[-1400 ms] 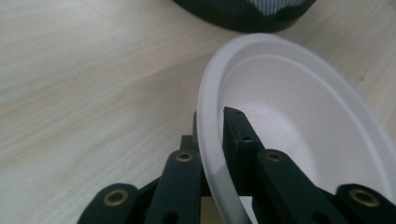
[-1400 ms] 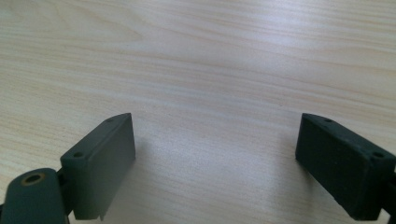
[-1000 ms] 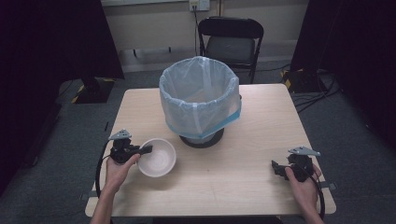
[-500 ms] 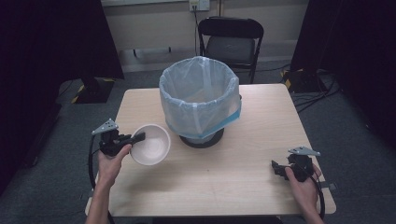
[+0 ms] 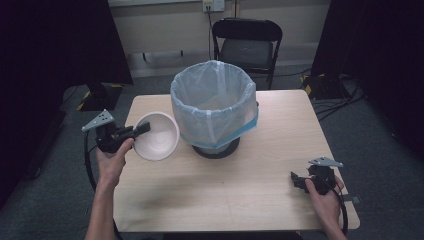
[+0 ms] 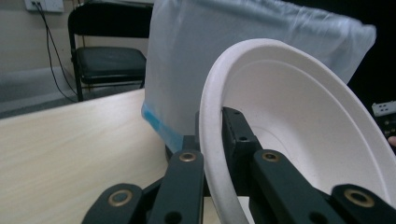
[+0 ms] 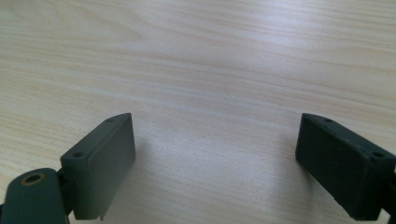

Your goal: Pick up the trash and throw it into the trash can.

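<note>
A pale wood tabletop [image 5: 235,190] stands in a dim room, dark curtains at both sides and grey floor around it. The white bowl [image 5: 157,136] is held off the tabletop, clamped by its rim in the left gripper [image 5: 141,129]; in the left gripper view one jaw lies inside the bowl [image 6: 299,126] and the other outside, pressed onto the rim. The bowl is tipped on its side, its hollow facing up and toward the bin. Straight ahead of the left gripper [image 6: 212,158], just past the bowl, stands a round bin [image 5: 214,107] lined with a translucent bag whose blue edge hangs down its side; the bowl sits just beside the bin's wall, and I cannot tell whether they touch. Beyond the bin, off the table's far edge, a black folding chair [image 5: 247,47] faces the wall.

Well apart, at the near right corner, the right gripper [image 5: 296,181] rests low over the tabletop in the person's right hand [image 5: 325,197]. In the right gripper view its jaws are spread wide around the right gripper [image 7: 215,168] midpoint, with bare wood grain between and ahead of them.
</note>
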